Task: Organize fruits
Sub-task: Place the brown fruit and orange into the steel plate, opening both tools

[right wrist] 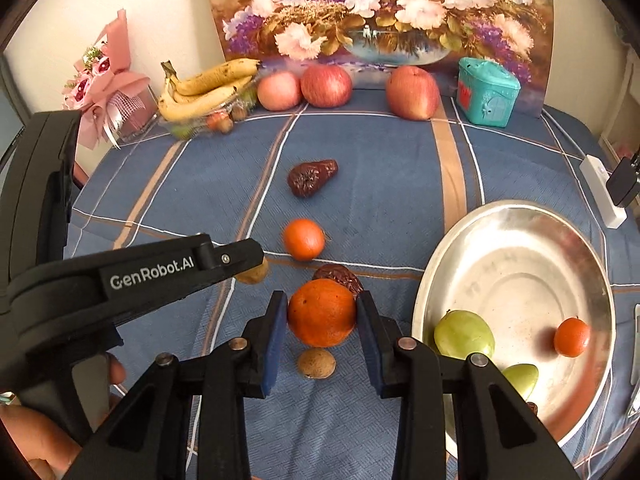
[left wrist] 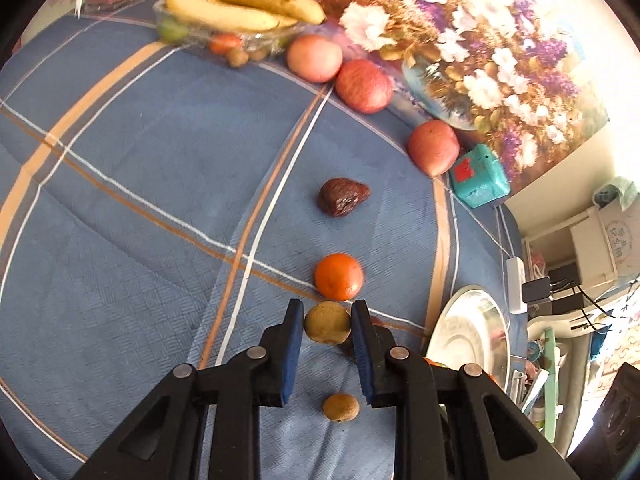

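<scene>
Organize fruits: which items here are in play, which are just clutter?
In play: orange in right gripper; brown fruit in left gripper; loose orange, date, nut, metal bowl holding green fruits.
Clutter: painting, teal box, pink bouquet, power strip.

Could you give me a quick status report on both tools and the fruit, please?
Left tool shut on small tan fruit. Right tool shut on orange. Metal plate at right holds three fruits. Nothing blocking.
</scene>
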Available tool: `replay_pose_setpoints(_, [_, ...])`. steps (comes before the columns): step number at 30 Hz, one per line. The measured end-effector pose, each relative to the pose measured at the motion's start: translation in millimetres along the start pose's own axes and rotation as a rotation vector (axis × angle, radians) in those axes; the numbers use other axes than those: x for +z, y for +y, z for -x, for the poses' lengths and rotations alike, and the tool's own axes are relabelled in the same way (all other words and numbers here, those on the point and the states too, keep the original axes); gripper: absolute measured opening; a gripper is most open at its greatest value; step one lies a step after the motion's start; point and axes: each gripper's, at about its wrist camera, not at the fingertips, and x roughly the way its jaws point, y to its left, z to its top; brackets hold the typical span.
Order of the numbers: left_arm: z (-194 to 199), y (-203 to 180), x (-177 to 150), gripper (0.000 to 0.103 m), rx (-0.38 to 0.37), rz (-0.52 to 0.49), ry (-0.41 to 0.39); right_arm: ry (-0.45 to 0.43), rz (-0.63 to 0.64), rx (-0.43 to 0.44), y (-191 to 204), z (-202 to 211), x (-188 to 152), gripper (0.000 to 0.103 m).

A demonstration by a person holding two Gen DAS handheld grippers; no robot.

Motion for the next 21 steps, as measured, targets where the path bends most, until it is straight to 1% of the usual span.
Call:
replay_pose_setpoints(4, [5.9, -9.6, -0.4, 0.026, -0.012, -0.032, -0.018, -0.008, -0.05, -0.001, -13.8, 3.9, 1.7, 0.037])
replay_pose_setpoints(8, [6.2, -24.0, -5.6, 0.026, -0.026, -0.084, -0.015, -0.028, -0.169, -0.05, -48.5, 15.4, 0.4, 0.037])
replay_pose_setpoints(9, [4.6, -29.3, -7.7, 0.026, -0.026, -0.101, -0.011, -0.029, -0.216, -0.065, -62.1, 18.2, -1.4, 0.037])
replay_pose_setpoints(11, [0.8, -40.1, -13.3, 0.026, -0.033, -0.138, 0.002, -0.026, -0.279, -0.094, -81.0, 20.8, -4.7, 0.037])
replay_pose_setpoints(12, [-0.2, -44.9, -16.6, 0.026, -0.041, -0.155, 0.008, -0.023, -0.317, -0.123, -93.2, 22.7, -7.6, 0.037])
replay_pose_setpoints(15, [-5.4, -66.0, -27.6, 0.026, -0.075, -0.224, 0.035, -0.028, -0.406, -0.162, -119.5, 28.2, -14.7, 0.037])
replay_pose_setpoints(18, [-9.9, -87.5, -43.8, 0.026, -0.119, -0.302, 0.069, -0.04, -0.45, -0.212, -136.2, 35.1, -18.2, 0.037])
replay_pose_setpoints(21, [-16.5, -109.5, -59.2, 0.027, -0.142, -0.376, 0.098, -0.054, -0.492, -0.217, -148.7, 42.0, -25.1, 0.037])
